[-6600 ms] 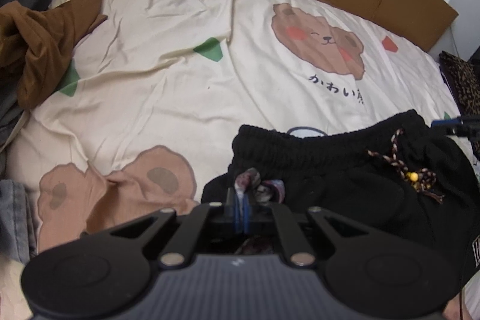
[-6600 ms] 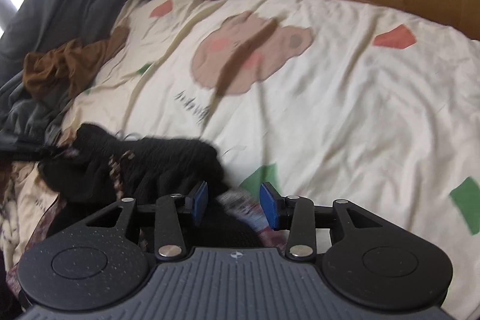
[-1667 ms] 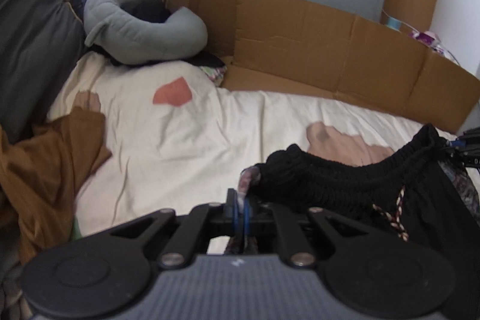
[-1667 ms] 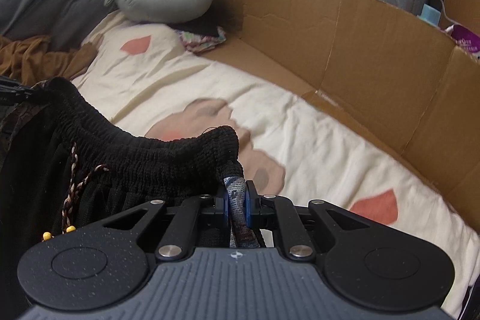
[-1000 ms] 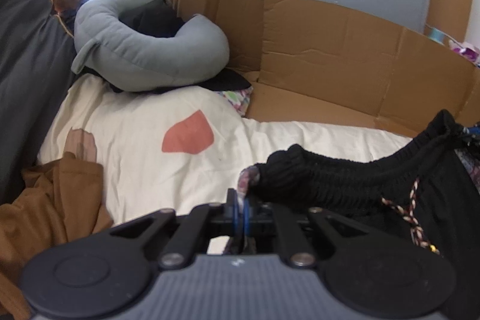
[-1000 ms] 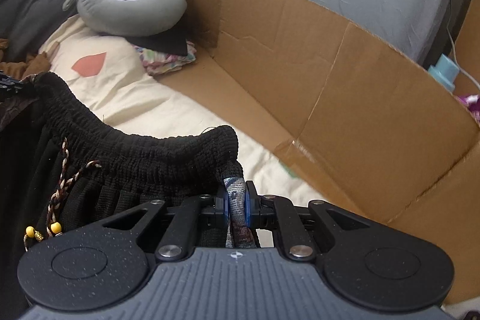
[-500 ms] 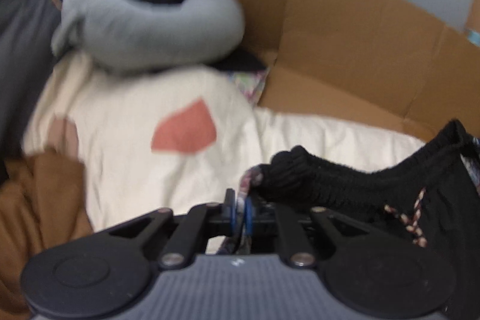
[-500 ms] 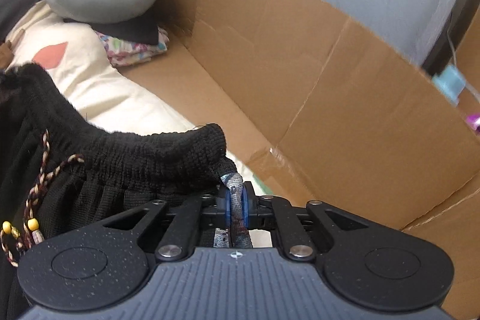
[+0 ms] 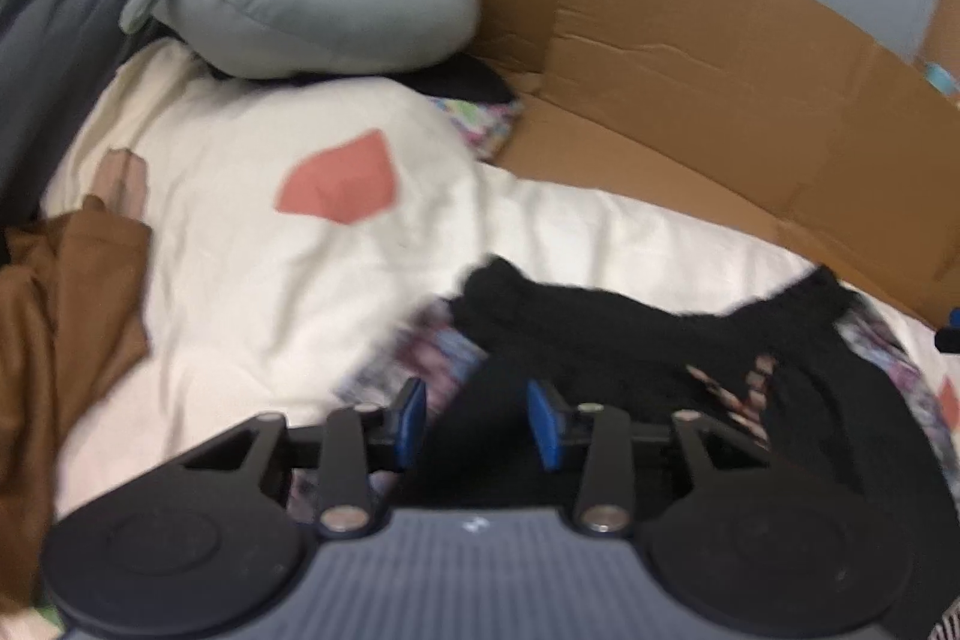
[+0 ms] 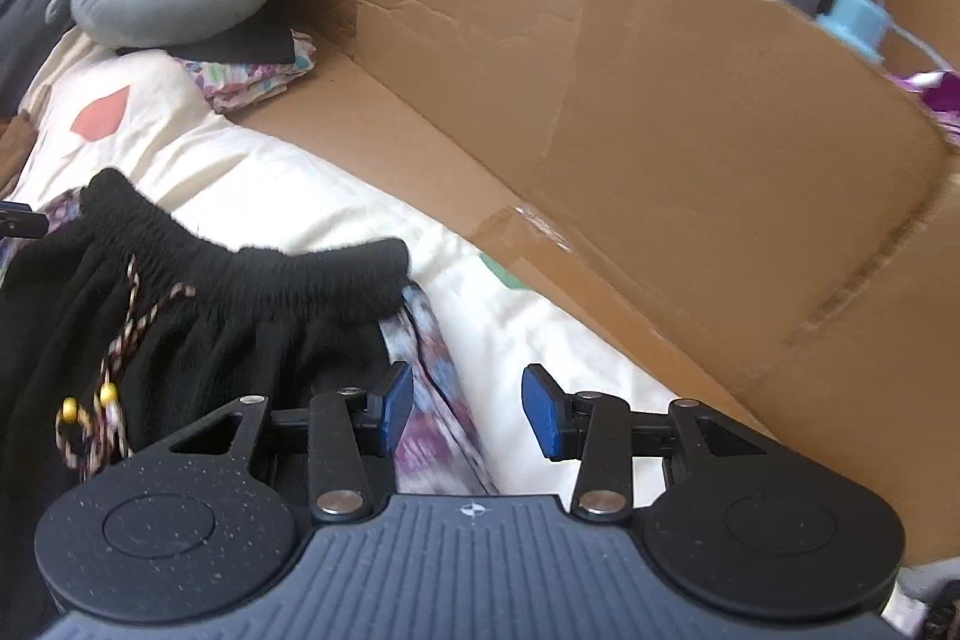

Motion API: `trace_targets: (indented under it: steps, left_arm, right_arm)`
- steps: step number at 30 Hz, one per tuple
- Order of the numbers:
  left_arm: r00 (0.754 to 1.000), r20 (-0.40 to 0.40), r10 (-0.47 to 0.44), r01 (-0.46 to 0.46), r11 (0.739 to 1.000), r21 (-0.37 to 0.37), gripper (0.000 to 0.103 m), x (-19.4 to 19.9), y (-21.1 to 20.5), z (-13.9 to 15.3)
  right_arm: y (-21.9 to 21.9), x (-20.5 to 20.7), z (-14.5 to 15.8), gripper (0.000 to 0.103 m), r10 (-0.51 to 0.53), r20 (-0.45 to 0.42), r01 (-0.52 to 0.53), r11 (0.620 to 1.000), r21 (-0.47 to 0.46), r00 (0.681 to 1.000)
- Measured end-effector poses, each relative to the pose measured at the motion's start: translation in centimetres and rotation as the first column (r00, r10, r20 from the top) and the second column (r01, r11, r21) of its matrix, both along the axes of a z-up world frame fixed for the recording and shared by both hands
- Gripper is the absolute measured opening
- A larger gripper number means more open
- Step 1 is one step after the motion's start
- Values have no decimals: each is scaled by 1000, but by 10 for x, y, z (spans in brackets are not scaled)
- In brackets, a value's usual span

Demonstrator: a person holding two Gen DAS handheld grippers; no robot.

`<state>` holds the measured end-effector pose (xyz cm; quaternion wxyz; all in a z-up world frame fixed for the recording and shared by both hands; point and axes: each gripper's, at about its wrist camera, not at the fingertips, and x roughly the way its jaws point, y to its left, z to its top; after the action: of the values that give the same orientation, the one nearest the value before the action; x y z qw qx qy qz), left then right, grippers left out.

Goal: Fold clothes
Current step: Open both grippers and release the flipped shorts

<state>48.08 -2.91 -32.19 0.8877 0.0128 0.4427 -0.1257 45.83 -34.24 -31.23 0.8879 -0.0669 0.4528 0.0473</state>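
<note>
The black gathered-waist shorts (image 9: 630,340) were smeared by motion blur in the left wrist view, and their lower part was hidden behind the left hand-held gripper (image 9: 478,422). The brown crumpled garment (image 9: 60,340) was cut off at the left edge.

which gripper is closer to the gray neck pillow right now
Left. The left gripper sits over the left end of the black shorts, on the side of the bed where the neck pillow lies. The right gripper is at the shorts' far end, by the cardboard.
</note>
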Motion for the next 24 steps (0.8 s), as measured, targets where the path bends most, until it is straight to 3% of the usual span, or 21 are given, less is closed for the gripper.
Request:
trace_targets:
  steps: [9,16,24]
  left_arm:
    - [1000,-21,-19,17,995,-96,40,-61,-24,20]
    - [997,-83,-8,-7,984,-178,40,-111,-28,28]
    - [997,-71,-31,19,987,-162,38,-174,-36,50]
  right_arm:
    - [-36,-67,37,47,-11,24,10,999,42,1000]
    - [-55,-127,55,47,-48,50,42,992,115,998]
    - [-63,-190,61,47,-148,75,133,975,175,986]
